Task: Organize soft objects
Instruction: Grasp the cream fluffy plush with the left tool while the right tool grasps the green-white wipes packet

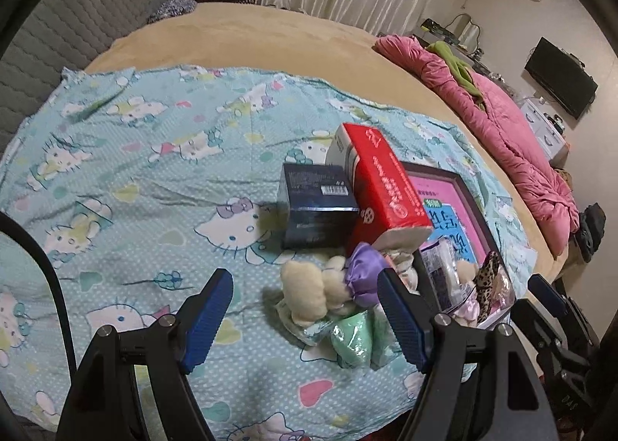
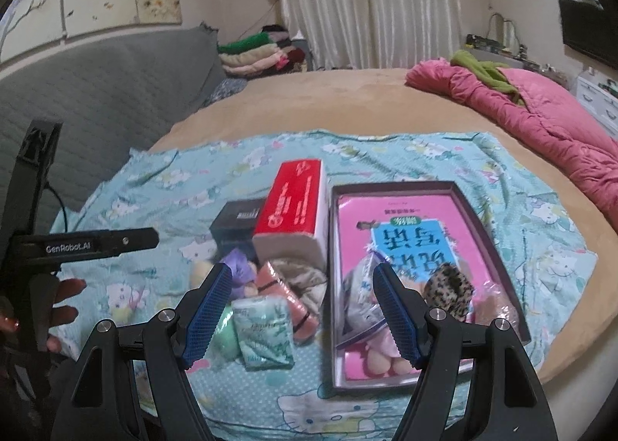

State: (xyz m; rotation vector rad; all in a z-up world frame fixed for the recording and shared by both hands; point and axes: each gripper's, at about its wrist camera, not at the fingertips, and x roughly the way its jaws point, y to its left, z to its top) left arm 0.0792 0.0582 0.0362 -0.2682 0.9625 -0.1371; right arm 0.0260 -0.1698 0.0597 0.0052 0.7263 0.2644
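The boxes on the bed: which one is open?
The flat dark-rimmed box with the pink book inside is open; the red box and dark blue box are closed.

- The printed sheet (image 2: 502,186) is spread over the bed (image 2: 347,101), and basically everything sits on it.
- The tray (image 2: 498,248) is on the right, with the tall box (image 2: 293,205) just left of it and the small box (image 2: 235,224) left of that.
- The pile of soft stuff (image 2: 270,298) lies in front of both boxes.
- The quilt (image 2: 540,124) is bunched up far right, and the folded clothes (image 2: 255,55) are stacked behind the bed.
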